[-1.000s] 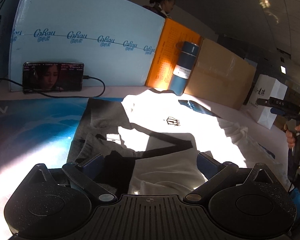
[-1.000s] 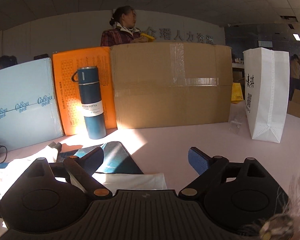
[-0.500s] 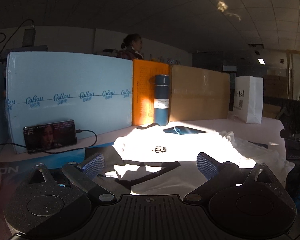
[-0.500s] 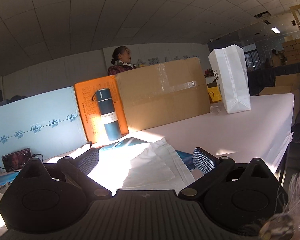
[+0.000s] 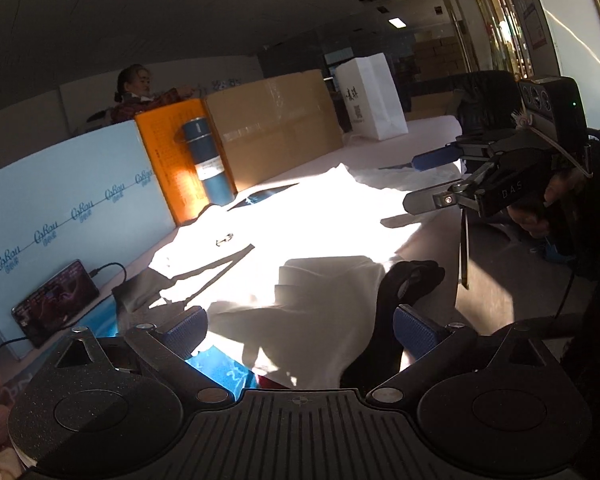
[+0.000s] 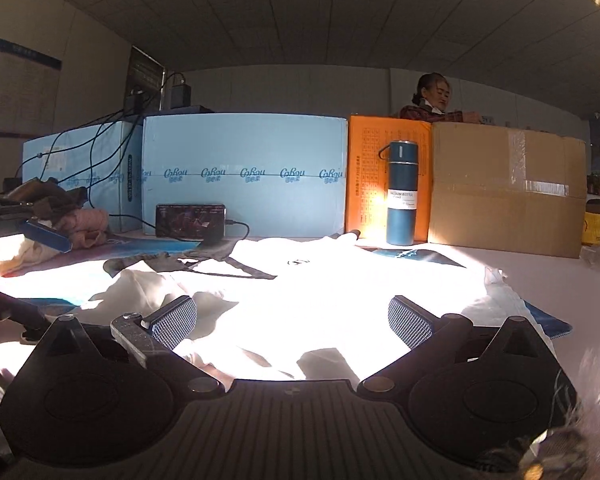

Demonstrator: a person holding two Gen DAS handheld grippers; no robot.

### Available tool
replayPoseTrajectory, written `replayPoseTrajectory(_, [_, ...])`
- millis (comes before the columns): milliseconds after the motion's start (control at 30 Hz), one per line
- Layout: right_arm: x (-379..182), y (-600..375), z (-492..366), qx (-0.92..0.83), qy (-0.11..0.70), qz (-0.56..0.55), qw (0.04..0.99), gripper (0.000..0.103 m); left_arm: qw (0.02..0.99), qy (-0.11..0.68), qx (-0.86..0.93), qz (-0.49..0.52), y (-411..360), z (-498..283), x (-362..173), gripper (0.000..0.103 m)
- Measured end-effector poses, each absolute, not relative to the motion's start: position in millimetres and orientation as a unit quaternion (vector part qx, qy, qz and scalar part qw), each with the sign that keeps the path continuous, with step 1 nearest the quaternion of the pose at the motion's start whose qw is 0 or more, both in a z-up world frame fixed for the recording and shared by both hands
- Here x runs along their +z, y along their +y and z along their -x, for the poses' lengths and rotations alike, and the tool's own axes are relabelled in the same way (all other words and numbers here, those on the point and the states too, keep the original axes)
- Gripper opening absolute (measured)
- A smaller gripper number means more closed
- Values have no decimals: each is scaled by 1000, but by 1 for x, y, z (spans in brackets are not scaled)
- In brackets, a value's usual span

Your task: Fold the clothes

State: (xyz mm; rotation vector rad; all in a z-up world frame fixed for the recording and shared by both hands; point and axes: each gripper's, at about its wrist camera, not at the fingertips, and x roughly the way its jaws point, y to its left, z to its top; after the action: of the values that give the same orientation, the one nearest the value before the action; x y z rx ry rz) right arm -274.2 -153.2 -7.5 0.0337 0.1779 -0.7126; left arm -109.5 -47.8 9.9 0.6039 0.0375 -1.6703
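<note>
A white T-shirt [image 5: 308, 220] with a small dark chest logo lies spread on the table in strong sunlight; it also shows in the right wrist view [image 6: 320, 280]. Its near part is bunched with a dark trimmed sleeve [image 5: 408, 280] sticking up. My left gripper [image 5: 300, 328] is open and empty, just above the bunched cloth. My right gripper [image 6: 292, 320] is open and empty, low over the shirt's near edge. In the left wrist view the right gripper [image 5: 432, 180] hovers open at the shirt's right side.
A blue vacuum bottle [image 6: 400, 192], an orange box [image 6: 364, 176], a brown carton [image 6: 508, 188] and pale blue boxes [image 6: 244, 168] line the table's back. A phone [image 6: 190, 220] with a cable leans there. A white paper bag [image 5: 370, 96] stands far right. Other clothes [image 6: 60, 216] are piled at left.
Both grippers have swung round and dropped toward the shirt. The left view now faces right across the shirt. The right view now faces the back wall of boxes.
</note>
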Motion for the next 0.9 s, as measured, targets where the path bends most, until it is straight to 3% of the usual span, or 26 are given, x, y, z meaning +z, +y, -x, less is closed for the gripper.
replayPoseTrajectory(200, [-12,-138,266,-293,167,18,941,103,629,10,-726,-277,-52,115,3,101])
replayPoseTrajectory(467, [-17,-115,237,-204,199,84,955,103,618,27,-740,-262,-58,114,1,101])
replayPoseTrajectory(600, [-21,-115,213,-181,200,116,956,103,620,27,-742,-253,-53,114,3,101])
replayPoseTrajectory(900, [-12,-137,213,-220,136,39,965,103,594,29,-756,-273,-56,117,0,101])
